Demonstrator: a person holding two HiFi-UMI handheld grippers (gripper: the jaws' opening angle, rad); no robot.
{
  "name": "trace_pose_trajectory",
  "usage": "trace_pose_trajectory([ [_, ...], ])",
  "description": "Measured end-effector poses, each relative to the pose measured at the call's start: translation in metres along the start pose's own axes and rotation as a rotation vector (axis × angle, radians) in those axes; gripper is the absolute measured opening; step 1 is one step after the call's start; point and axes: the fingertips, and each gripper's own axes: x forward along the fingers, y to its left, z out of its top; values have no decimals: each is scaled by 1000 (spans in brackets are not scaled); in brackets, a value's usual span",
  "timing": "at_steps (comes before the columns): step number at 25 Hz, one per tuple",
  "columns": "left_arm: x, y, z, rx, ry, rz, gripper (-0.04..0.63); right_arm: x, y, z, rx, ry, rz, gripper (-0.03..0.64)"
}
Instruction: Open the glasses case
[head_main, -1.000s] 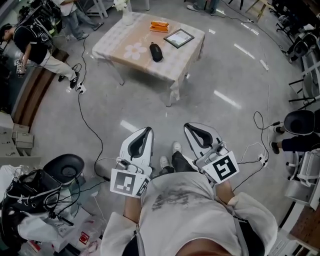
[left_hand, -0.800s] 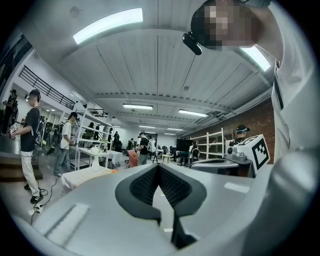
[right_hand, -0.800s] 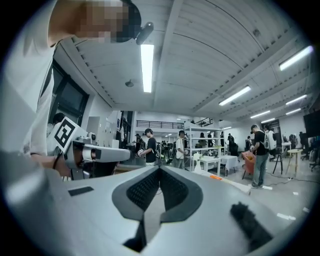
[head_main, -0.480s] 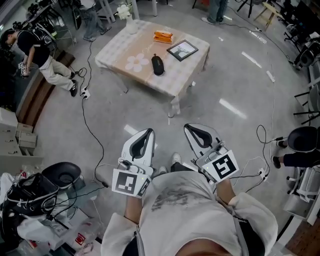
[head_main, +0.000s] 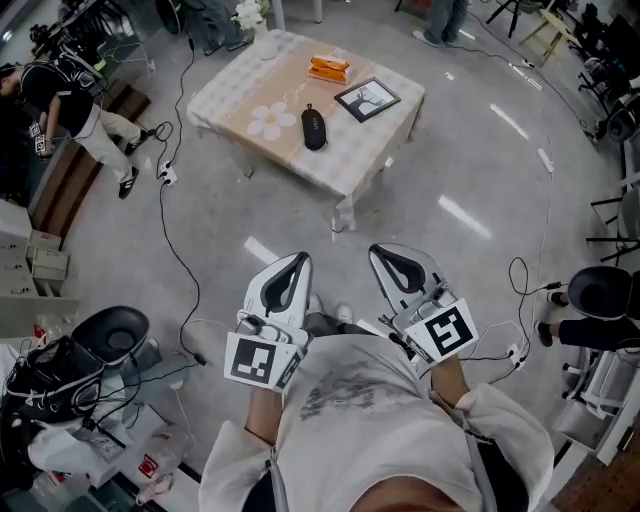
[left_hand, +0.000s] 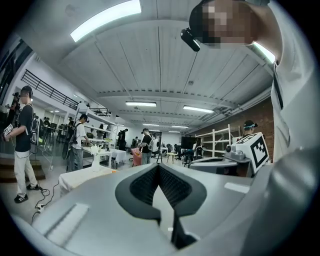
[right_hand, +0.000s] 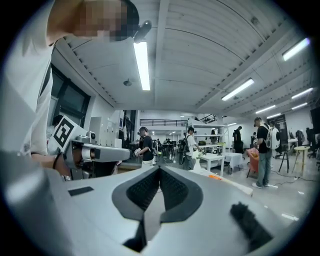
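The glasses case (head_main: 314, 128) is a black oval lying shut on a low table (head_main: 230, 95) across the floor, far ahead of both grippers. My left gripper (head_main: 296, 258) and right gripper (head_main: 385, 250) are held side by side at waist height, pointing level toward the table. Both are shut with nothing between their jaws. In the left gripper view the ribbed pads meet at the tip of the left gripper (left_hand: 158, 165). The right gripper view shows the same at the tip of the right gripper (right_hand: 160, 169). The case is not seen in either gripper view.
On the table also lie an orange packet (head_main: 328, 69), a framed picture (head_main: 367, 99) and a white vase of flowers (head_main: 262, 38). Cables (head_main: 180, 260) trail over the grey floor. A black chair and bags (head_main: 110, 340) stand at the left; people stand around the room.
The table and case have drawn a little nearer and shifted in the head view as the person walks toward them. Both grippers keep their pose and stay shut.
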Motion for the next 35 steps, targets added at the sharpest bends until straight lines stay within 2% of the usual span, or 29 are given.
trace_pose_trajectory([
  [12, 50, 67, -11, -21, 26, 0, 6, 72, -36, -11, 9, 30, 0, 17],
  [24, 110, 146, -1, -29, 28, -54, 6, 154, -80, -3, -4, 54, -56, 17],
  [35, 136, 188, -1, -48, 21, -108, 6, 197, -95, -6, -8, 82, -116, 17],
])
